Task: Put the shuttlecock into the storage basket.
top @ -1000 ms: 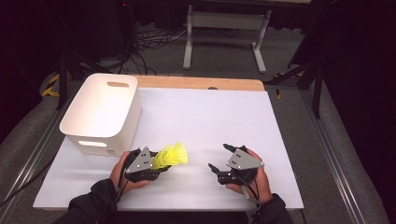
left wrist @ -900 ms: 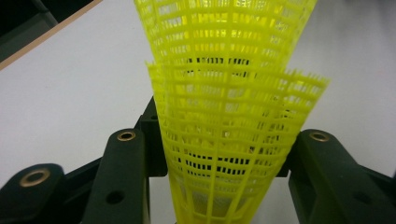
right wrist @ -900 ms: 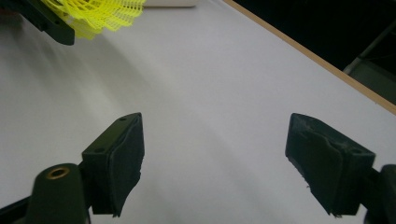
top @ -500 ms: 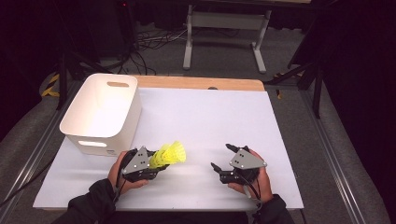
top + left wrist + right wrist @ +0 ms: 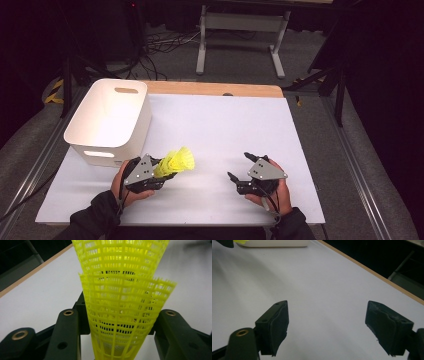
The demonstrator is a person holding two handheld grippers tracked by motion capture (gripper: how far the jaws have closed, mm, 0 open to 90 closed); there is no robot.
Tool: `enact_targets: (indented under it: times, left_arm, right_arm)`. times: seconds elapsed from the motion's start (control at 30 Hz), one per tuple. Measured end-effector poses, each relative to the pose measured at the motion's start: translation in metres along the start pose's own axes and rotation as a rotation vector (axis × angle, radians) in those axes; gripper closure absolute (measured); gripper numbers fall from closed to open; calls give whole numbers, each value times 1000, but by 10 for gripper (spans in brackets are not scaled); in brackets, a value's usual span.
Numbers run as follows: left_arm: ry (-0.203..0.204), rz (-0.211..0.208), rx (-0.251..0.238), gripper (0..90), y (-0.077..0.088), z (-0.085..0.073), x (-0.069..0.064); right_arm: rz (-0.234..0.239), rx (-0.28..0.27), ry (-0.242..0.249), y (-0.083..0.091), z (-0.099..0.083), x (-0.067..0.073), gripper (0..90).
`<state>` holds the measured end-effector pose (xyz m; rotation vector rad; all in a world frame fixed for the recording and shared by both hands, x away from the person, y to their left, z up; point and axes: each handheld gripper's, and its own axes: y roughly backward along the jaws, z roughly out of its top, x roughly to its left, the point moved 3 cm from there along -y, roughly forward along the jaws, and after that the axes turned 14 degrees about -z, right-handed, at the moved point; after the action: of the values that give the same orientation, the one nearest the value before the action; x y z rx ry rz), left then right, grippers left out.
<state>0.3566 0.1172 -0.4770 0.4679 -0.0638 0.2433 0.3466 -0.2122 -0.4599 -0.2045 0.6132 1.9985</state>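
The shuttlecocks (image 5: 122, 312) are bright yellow with an open lattice-grid skirt pattern. The bin (image 5: 107, 120) is plain white. The table (image 5: 235, 135) has a white surface and a light wood-coloured far edge. Both the left gripper (image 5: 159, 176) and the right gripper (image 5: 239, 167) are black with grey top plates.

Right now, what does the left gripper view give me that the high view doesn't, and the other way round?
Left gripper view: close up, the yellow mesh skirts are two shuttlecocks nested one inside the other, with the black jaws standing against both sides of the stack.

High view: the white bin just beyond the left gripper, and the right gripper with its jaws open and nothing between them.

Both: the yellow shuttlecocks held in the left gripper above the white table.
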Motion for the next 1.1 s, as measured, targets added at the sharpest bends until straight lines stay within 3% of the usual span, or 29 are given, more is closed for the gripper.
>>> enact_targets:
  times: [0.5, 1.1]
  left_arm:
    - [-10, 15, -27, 556, 8, 5, 2]
    - [6, 44, -66, 557, 22, 8, 6]
  right_arm:
    - [-13, 2, 3, -2, -1, 0, 198]
    - [-9, -5, 0, -2, -1, 0, 196]
